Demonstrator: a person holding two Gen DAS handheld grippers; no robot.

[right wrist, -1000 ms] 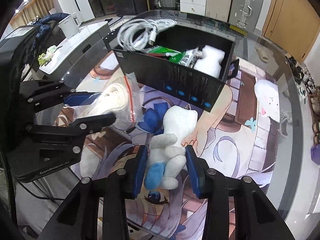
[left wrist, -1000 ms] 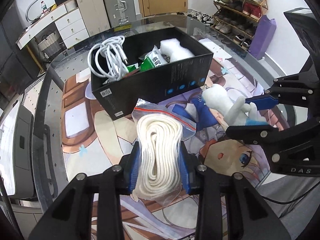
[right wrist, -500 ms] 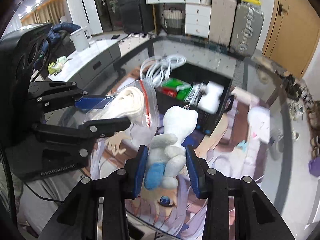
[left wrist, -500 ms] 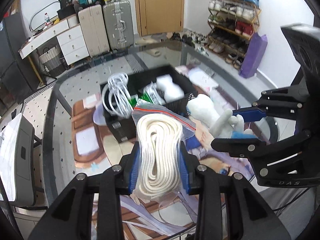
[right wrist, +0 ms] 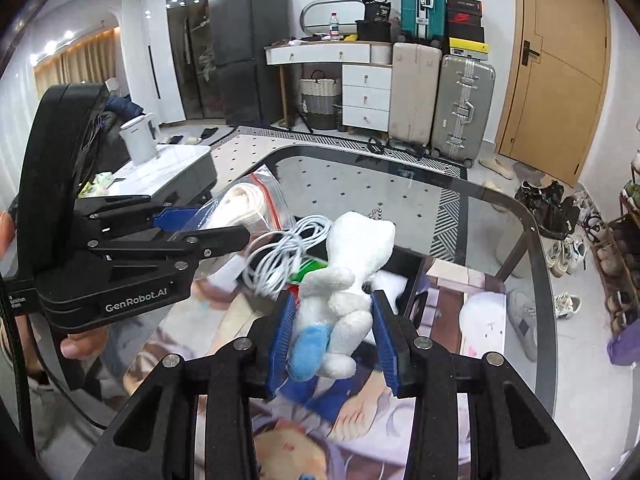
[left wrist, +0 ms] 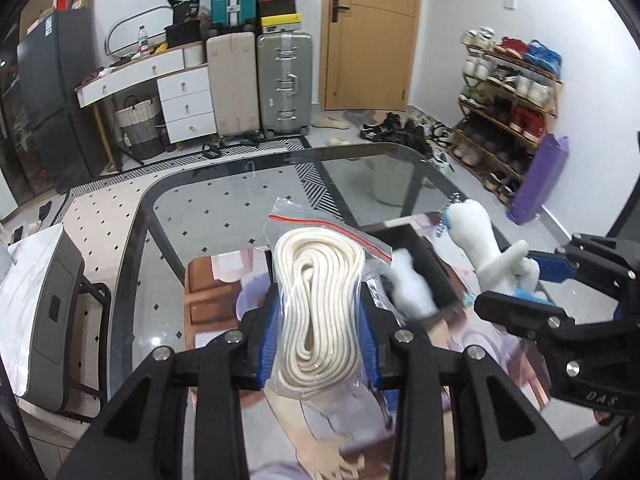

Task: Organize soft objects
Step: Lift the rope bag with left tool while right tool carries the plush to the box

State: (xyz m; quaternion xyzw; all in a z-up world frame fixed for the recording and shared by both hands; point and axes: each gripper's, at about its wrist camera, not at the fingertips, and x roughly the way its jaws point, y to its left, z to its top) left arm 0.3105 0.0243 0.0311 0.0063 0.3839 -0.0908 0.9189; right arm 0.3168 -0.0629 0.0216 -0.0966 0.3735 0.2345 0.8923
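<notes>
Blue pads of the left tongs [left wrist: 318, 340] are clamped on a clear zip bag [left wrist: 320, 296] holding a coil of cream rope, lifted above the worktop [left wrist: 224, 208]. The bag's long axis runs straight away from the tongs, red seal strip at the far end; its near end sags below the pads and hides what lies beneath.

The right tongs [right wrist: 334, 338] grip a small white plush toy [right wrist: 344, 288] around its lower body. It stands roughly upright between the pads, head away from the camera, a blue patch at the bottom and a little bead chain at the top. From the left camera the same toy [left wrist: 484, 248] appears at the right, leaning up and to the left out of the right tongs [left wrist: 532, 284].

Below both sits a black box [left wrist: 424, 264] on a printed mat [right wrist: 472, 292]. The left view shows only one corner of it with a white foam piece [left wrist: 412, 288] inside, blurred; the bag covers the rest. The right view adds a looped white cable [right wrist: 280, 256] and something green in the box, mostly screened by the toy. It also shows the left tongs [right wrist: 208, 224] side-on and fingertips of the person's hand [right wrist: 76, 346] on them. Suitcases [left wrist: 264, 84], a wooden door [left wrist: 370, 36] and a shoe rack [left wrist: 508, 112] line the far walls.
</notes>
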